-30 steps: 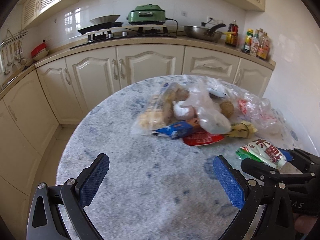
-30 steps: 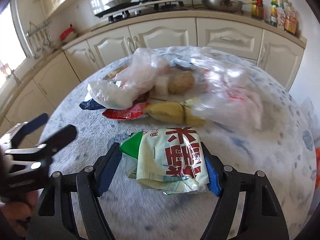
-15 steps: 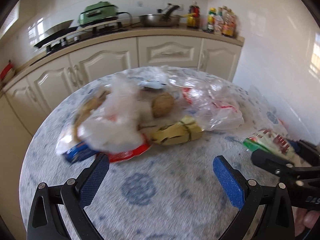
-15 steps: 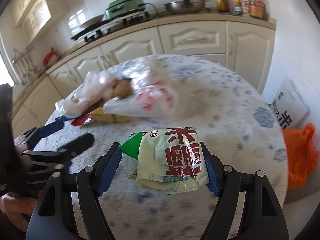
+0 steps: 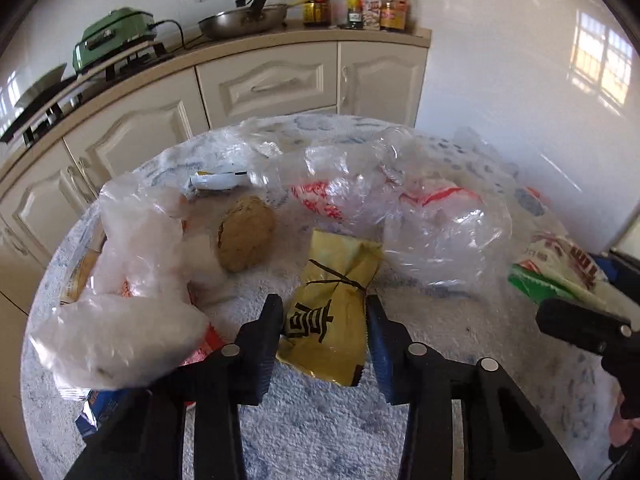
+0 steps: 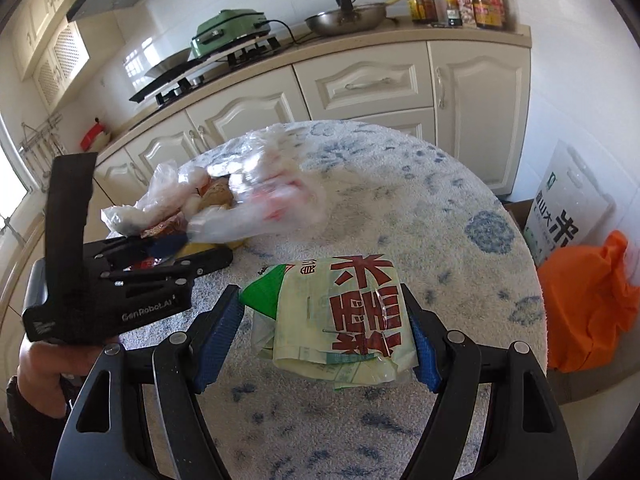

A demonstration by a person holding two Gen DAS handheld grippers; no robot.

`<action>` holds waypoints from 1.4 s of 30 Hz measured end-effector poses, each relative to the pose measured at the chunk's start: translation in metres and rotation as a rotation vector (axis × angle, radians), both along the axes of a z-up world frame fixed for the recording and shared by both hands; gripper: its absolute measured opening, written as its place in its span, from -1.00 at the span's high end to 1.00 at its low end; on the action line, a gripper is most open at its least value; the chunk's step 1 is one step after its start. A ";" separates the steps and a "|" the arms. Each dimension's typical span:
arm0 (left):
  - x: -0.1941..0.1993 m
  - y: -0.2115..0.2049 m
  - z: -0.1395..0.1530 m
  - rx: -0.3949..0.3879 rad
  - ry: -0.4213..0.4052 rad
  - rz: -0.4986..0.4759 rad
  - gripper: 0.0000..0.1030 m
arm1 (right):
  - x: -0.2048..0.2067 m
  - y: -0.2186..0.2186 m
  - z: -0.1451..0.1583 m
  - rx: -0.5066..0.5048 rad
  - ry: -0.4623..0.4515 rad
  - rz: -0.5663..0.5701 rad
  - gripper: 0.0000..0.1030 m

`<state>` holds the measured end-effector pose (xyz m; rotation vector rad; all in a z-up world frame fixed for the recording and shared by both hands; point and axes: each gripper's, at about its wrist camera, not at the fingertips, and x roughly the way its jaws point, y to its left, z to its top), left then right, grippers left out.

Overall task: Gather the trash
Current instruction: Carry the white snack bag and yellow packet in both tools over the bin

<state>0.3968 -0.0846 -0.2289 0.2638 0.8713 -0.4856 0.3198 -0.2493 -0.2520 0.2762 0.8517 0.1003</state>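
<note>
My left gripper (image 5: 324, 316) is shut on a yellow wrapper (image 5: 332, 312) with black characters, at the near edge of the trash pile on the round table (image 5: 320, 432). The pile holds clear plastic bags (image 5: 400, 200), a white bag (image 5: 120, 332), a brown round lump (image 5: 246, 238) and red and blue wrappers. My right gripper (image 6: 326, 320) is shut on a folded white-and-green bag with red characters (image 6: 344, 316), held above the table. That bag also shows in the left wrist view (image 5: 560, 264). The left gripper's body shows in the right wrist view (image 6: 120, 280).
An orange bag (image 6: 584, 304) and a white rice sack (image 6: 568, 216) sit on the floor to the table's right. Cream cabinets (image 5: 280, 80) and a counter with a stove, green grill, pan and bottles stand behind. A white wall is at the right.
My left gripper has moved forward to the pile and closed on the yellow wrapper. My right gripper, still holding the folded bag, has swung to the right.
</note>
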 end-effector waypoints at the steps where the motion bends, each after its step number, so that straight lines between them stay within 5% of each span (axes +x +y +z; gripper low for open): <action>1: -0.002 0.001 -0.001 -0.008 0.003 -0.004 0.38 | -0.001 0.000 0.001 0.000 -0.002 0.000 -0.47; 14: -0.038 0.030 0.014 -0.128 0.011 0.031 0.43 | -0.024 0.001 0.016 -0.012 -0.027 -0.026 -0.47; 26: -0.127 0.050 0.070 -0.238 -0.156 0.074 0.43 | -0.061 -0.007 0.065 -0.036 -0.148 -0.042 -0.47; 35: -0.169 0.022 0.116 -0.321 -0.239 -0.003 0.43 | -0.093 -0.032 0.104 -0.063 -0.240 -0.088 -0.47; 42: -0.181 -0.036 0.122 -0.387 -0.201 -0.123 0.42 | -0.129 -0.087 0.122 -0.105 -0.268 -0.220 -0.47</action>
